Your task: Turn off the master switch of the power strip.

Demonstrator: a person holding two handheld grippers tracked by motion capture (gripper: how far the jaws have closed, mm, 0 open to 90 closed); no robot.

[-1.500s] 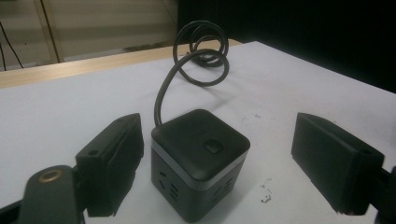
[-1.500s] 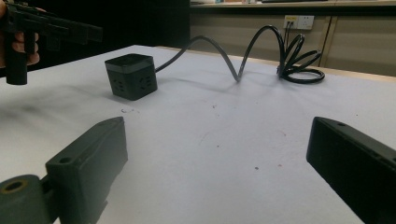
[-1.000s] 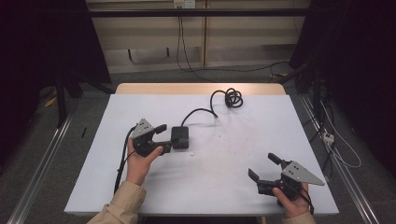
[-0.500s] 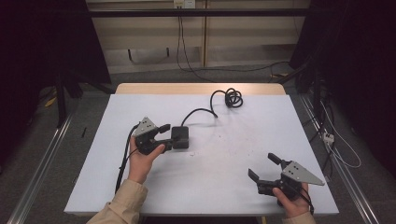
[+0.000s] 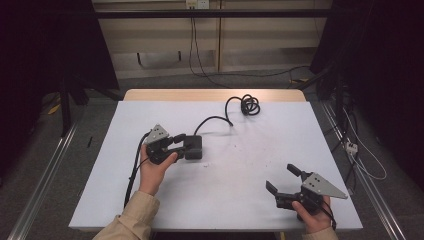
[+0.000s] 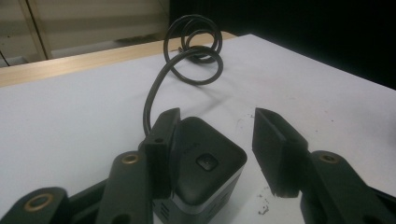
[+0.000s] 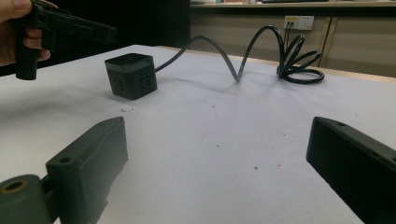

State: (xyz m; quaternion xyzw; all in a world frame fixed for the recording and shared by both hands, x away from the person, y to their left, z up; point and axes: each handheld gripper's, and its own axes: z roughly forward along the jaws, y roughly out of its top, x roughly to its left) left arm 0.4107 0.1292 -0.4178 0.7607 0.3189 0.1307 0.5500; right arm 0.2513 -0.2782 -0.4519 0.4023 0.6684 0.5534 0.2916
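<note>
Left of the table's middle sits the black power cube (image 5: 194, 148), its cable (image 5: 215, 120) running back to a coil (image 5: 248, 105). My left gripper (image 6: 212, 140) has just been closing around it — one jaw touches its side, the other stands just off. My right gripper (image 5: 282, 180) rests well apart — jaws wide, holding nothing.

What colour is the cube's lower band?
Grey, under a black top, on the power cube; clearest in the left gripper view.
</note>
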